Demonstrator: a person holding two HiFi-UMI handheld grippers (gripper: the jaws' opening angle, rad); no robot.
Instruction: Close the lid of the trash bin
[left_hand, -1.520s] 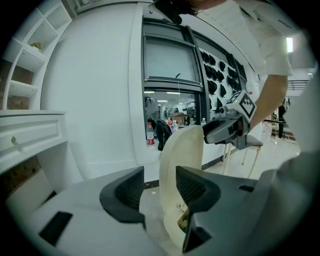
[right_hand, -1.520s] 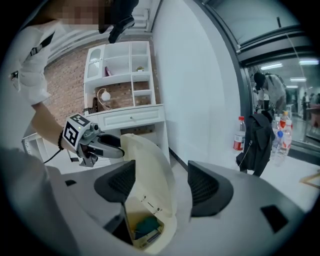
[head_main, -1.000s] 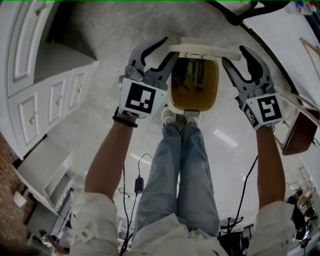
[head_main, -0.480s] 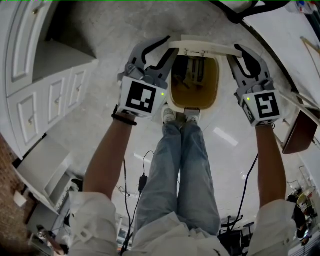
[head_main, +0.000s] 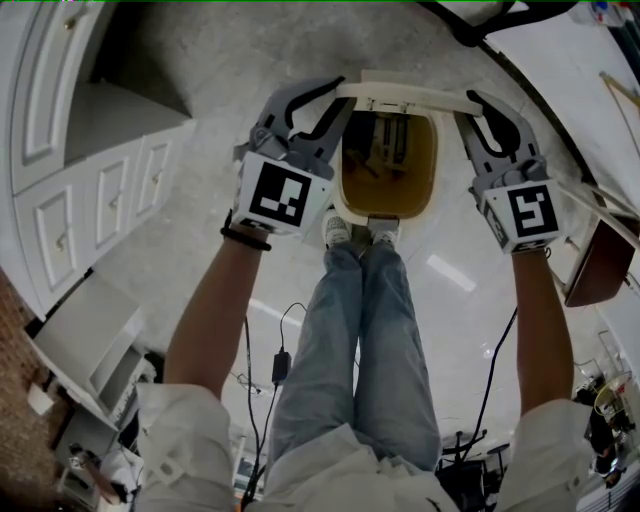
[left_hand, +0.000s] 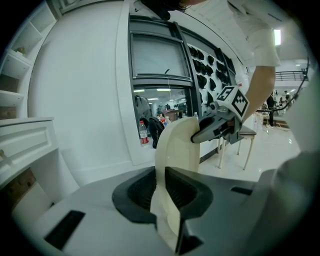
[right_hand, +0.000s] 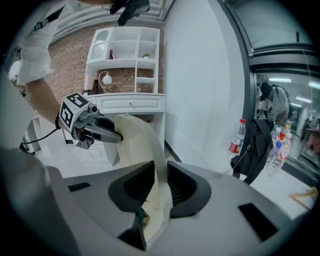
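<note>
Pinching from both sides: the left gripper (left_hand: 160, 176) has just been closing and is now clenched on the left edge of the lid (head_main: 410, 96). The right gripper (right_hand: 161, 180) has done the same on the right edge. The lid stands upright at the far side of the open bin (head_main: 424, 165), which sits just ahead of my shoes (head_main: 352, 234).

My first worry is the hold. Each pair of pads grips only a thin, smooth, curved rim, so a pull off the hinge's arc could slide one pair off. If my hands come down unevenly, I expect the lid to twist on its hinge. Dragging it toward me rather than swinging it could tip or shift the bin against my shoes. Further down, the jaws could get trapped between lid and rim, and letting go early would let it slam.
</note>
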